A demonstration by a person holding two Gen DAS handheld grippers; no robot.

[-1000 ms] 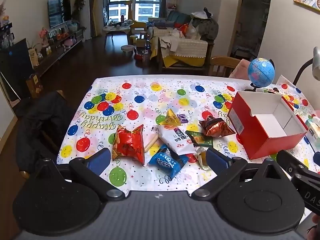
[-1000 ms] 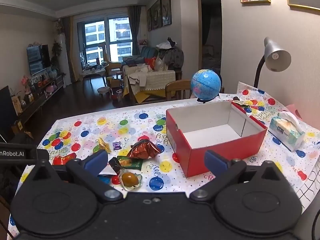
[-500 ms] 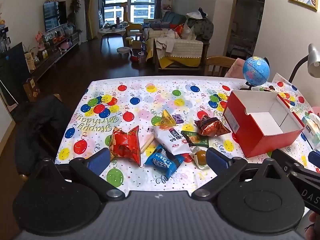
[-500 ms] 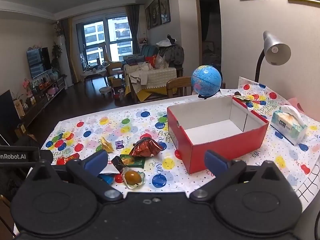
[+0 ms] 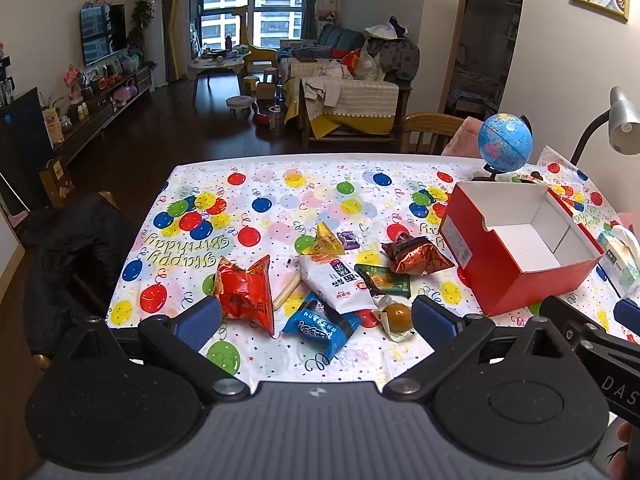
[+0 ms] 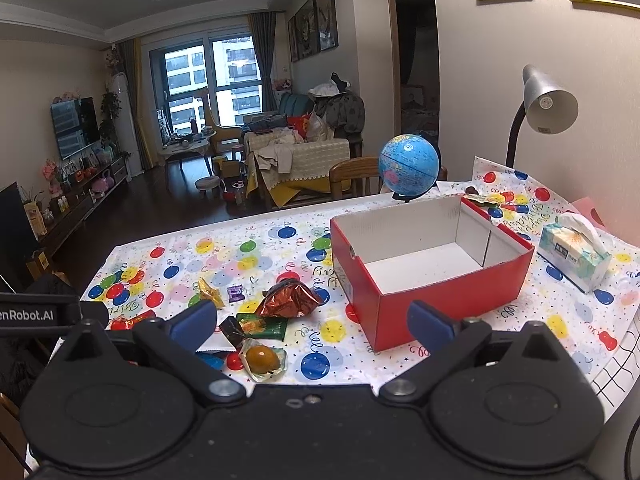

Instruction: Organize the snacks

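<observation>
Several snacks lie on the balloon tablecloth (image 5: 260,200): a red chip bag (image 5: 246,294), a blue packet (image 5: 320,325), a white packet (image 5: 338,282), a green packet (image 5: 386,280), a copper foil bag (image 5: 414,256) and a wrapped brown egg (image 5: 398,316). An empty red box (image 5: 516,240) stands to their right. My left gripper (image 5: 316,322) is open above the near snacks. My right gripper (image 6: 312,320) is open, with the egg (image 6: 262,358), the foil bag (image 6: 290,300) and the box (image 6: 432,264) ahead of it.
A globe (image 6: 408,166) and a grey desk lamp (image 6: 550,100) stand behind the box. A tissue pack (image 6: 574,254) lies right of the box. A chair with a dark coat (image 5: 68,256) stands at the table's left edge.
Both grippers have pulled back and risen a little, so the table and snacks look smaller and lower. Both stay open. Nothing on the table has moved.
</observation>
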